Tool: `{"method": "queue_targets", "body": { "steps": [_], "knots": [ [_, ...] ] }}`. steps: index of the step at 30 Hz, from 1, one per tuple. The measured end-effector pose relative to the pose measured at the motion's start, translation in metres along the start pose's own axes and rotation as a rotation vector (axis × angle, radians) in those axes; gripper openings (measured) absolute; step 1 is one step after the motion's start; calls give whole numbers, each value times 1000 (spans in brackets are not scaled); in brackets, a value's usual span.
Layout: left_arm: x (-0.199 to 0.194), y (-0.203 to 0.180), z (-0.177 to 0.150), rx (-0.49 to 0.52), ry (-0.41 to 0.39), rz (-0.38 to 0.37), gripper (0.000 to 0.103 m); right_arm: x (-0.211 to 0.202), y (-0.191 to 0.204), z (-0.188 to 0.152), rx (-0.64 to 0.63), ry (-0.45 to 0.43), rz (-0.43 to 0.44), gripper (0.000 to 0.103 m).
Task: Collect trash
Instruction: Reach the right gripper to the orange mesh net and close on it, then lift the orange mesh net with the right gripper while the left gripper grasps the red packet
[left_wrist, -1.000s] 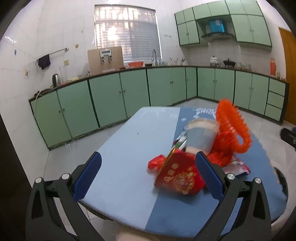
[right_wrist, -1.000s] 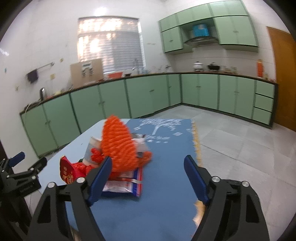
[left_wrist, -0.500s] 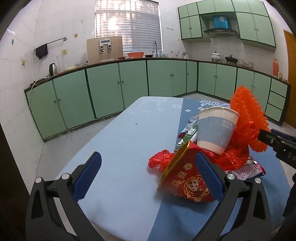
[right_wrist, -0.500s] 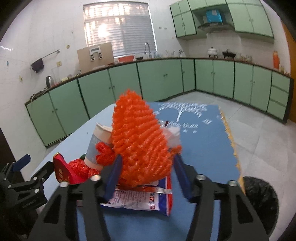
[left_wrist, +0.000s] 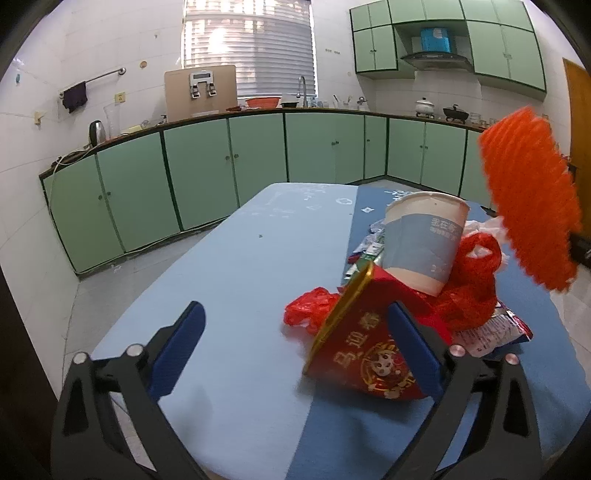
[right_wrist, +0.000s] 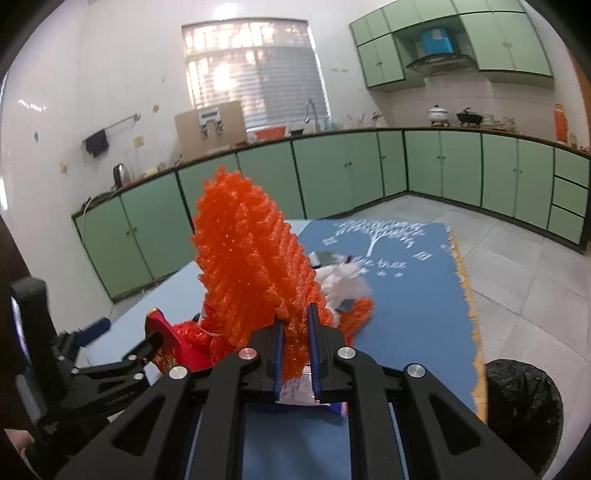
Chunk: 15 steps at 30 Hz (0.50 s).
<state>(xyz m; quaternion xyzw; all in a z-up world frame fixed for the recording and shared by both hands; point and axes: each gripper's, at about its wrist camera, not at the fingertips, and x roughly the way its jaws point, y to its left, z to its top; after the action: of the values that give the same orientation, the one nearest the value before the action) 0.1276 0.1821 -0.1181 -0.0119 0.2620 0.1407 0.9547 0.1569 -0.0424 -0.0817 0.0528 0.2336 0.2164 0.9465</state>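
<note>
Found the right gripper (right_wrist: 295, 321) with jaws closing and its blue pads already pinching the lower edge of the orange foam net (right_wrist: 243, 258), with the rest of the net standing tall and loose above the fingertips. Judged the hold thin: only a narrow strip of soft mesh sat between the pads, so a quick swing could have pulled it free or let it flop onto the table (left_wrist: 221, 295). Noted also that the net's bottom brushed the red mesh bag (left_wrist: 476, 288) and the white tissue (right_wrist: 343, 280) just beyond the fingertips, so a lift could have dragged either along and scattered the pile. Reckoned the paper cup (left_wrist: 424, 243), leaning on the heap, likely to topple if the pile was disturbed. Saw the left gripper (left_wrist: 295, 314) with jaws wide and only beginning to close, gripping nothing, its right finger in front of the red packet (left_wrist: 362, 354), which lay partly between the fingers; a careless close there could have shoved the packet into the cup. Placed the rest of the trash, a printed snack wrapper (left_wrist: 491, 332) included, just past both grippers at the middle of the table, and the black-lined bin (right_wrist: 521, 402) on the floor low to the right gripper's right, beside the table edge.
</note>
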Motion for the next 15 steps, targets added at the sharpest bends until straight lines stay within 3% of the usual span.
{"method": "queue_targets", "body": {
  "steps": [8,15],
  "knots": [
    [-1,-7,-8,17,-3,-17,89,-24,-30,-7,30,9,-102,12],
    [16,-4,-4,-1,15,-101,90,-20,-37,-16,44,40,-118,12]
  ]
}}
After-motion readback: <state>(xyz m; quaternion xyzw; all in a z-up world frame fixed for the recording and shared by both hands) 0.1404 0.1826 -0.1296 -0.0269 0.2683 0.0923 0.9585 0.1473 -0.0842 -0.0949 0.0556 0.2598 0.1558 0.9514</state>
